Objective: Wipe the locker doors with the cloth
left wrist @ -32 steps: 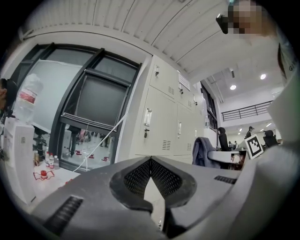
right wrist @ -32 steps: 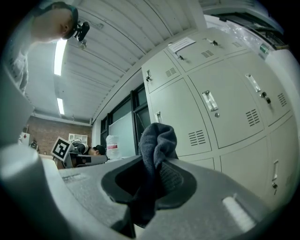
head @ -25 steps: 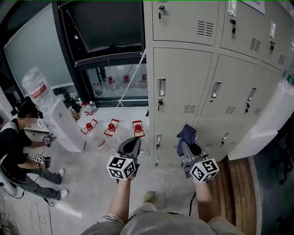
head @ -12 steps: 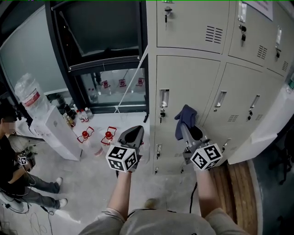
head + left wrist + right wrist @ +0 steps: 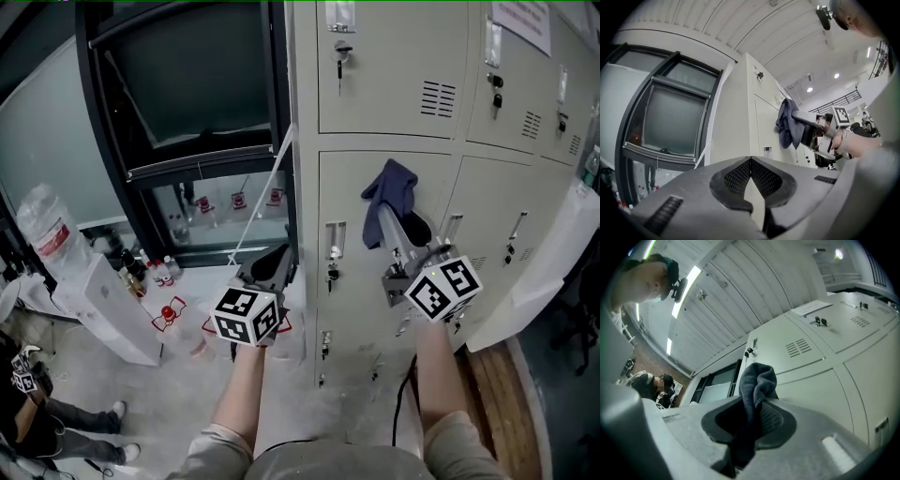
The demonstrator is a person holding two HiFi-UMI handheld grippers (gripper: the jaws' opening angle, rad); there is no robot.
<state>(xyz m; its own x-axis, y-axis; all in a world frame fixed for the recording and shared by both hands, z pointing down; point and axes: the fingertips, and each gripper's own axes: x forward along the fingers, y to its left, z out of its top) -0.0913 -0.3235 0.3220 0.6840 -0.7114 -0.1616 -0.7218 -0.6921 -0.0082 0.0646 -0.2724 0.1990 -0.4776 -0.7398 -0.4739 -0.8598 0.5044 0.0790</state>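
Pale grey lockers [image 5: 403,84] with small handles and keys fill the upper right of the head view. A dark blue cloth [image 5: 389,190] hangs from my right gripper [image 5: 386,217], which is shut on it and holds it in front of a middle locker door [image 5: 375,272]. In the right gripper view the cloth [image 5: 757,380] bunches up between the jaws of the right gripper [image 5: 752,411], with the lockers [image 5: 825,348] beyond. My left gripper [image 5: 274,265] is shut and holds nothing, left of the locker's side edge. The left gripper view shows the left gripper [image 5: 751,160] and the cloth [image 5: 786,123].
A black-framed window [image 5: 187,84] stands left of the lockers. Below it on the floor are red-capped water bottles [image 5: 169,314], a white box [image 5: 103,300] and a large jug [image 5: 47,225]. A person [image 5: 28,422] is at the lower left. Wooden boards [image 5: 497,394] lie at the right.
Both grippers have risen. The right one carried the cloth from the bottom locker row up to the middle row. The view has tilted up; the person at the left has slid mostly out.
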